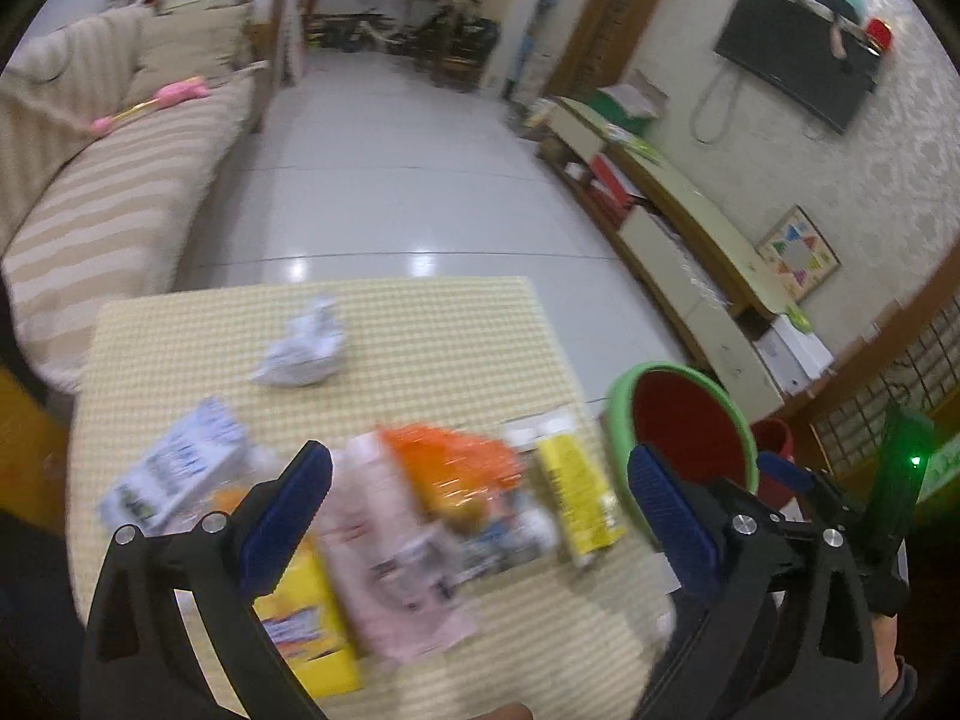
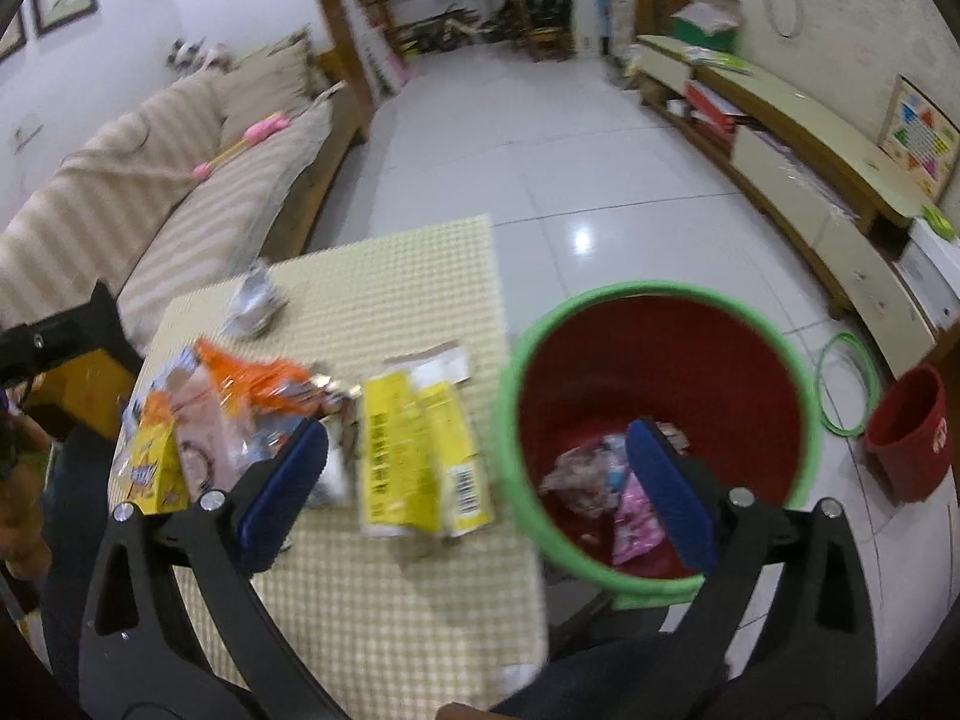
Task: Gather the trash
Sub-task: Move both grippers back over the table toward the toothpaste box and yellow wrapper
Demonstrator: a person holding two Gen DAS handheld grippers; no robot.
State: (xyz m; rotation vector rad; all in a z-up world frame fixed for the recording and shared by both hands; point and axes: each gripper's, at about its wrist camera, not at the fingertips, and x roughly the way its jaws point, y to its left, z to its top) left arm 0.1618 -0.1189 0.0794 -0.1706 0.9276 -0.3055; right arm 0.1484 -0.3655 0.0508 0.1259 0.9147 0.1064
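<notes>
Right wrist view: crumpled wrappers (image 2: pixel 606 480) inside red bin (image 2: pixel 660 348); right gripper (image 2: pixel 477 480) wide, empty, angled down. Left gripper (image 1: pixel 480 516) wide, empty, over table litter (image 1: pixel 444 480).

Black gripper frames, blue ribbed fingers (image 1: pixel 285 516), silver screws (image 2: pixel 210 500)

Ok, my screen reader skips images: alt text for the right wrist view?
Open right gripper hovers between a checked table strewn with wrappers and a green-rimmed red bin holding some trash. A yellow box lies nearest the bin.
</notes>
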